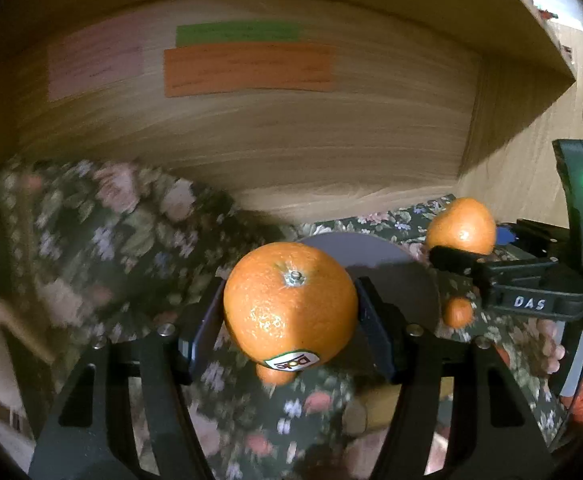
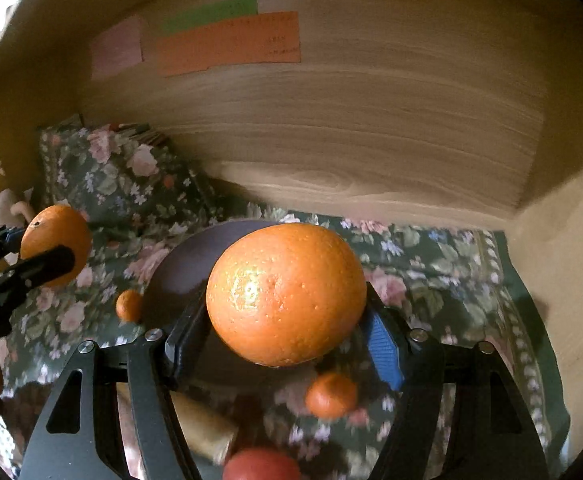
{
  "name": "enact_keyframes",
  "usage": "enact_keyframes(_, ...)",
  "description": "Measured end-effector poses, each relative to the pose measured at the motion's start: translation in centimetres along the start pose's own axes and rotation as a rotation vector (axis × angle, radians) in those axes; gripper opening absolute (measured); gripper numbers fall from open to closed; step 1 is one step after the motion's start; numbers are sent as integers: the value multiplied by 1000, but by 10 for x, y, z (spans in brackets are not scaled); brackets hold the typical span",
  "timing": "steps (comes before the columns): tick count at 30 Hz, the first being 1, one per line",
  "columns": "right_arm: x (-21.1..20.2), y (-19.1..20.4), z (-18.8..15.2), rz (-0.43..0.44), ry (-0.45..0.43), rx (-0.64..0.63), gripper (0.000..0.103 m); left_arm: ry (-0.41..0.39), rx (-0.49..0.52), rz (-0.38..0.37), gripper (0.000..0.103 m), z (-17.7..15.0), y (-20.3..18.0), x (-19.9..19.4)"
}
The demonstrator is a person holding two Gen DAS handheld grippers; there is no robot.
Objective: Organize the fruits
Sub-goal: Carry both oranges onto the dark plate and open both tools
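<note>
1. Nearest in the left wrist view, the left gripper (image 1: pixel 291 312) is clamped on an orange (image 1: pixel 289 302), stem up, a Dole sticker on its underside. In the right wrist view the right gripper (image 2: pixel 287 320) is clamped on a second orange (image 2: pixel 285 294), larger and pebbly.
2. Both fruits look lifted clear of the cloth (image 2: pixel 431 280). Judging by the task, they go to the plate (image 2: pixel 179 268): bring each down level and let it rest before letting go, since round fruit rolls.
3. Keep the two grippers apart over the plate; they are close already.
4. Below lie small mandarins (image 2: pixel 331 395), glossy, and a red fruit (image 2: pixel 261 466).
5. The plate is flat, round and matte, on floral fabric.
6. Behind, a wood-grain wall (image 1: pixel 291 140) carries paper strips (image 1: pixel 249 68), pink, green and orange.
</note>
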State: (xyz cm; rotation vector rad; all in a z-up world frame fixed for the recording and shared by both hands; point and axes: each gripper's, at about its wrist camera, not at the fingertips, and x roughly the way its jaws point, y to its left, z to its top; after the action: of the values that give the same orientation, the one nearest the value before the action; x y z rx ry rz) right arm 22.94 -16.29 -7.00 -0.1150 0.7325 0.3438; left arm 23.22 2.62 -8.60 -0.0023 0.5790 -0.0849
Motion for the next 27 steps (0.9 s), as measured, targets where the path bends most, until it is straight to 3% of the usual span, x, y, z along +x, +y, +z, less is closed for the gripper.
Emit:
enact_keyframes(12,55,-12,26,-18,107,-34,67,94,19,-17,64,38,-8,82)
enact_keyframes(27,101,-20,33,-15,208,-101,67,250,43,-39,64,37,-7,147)
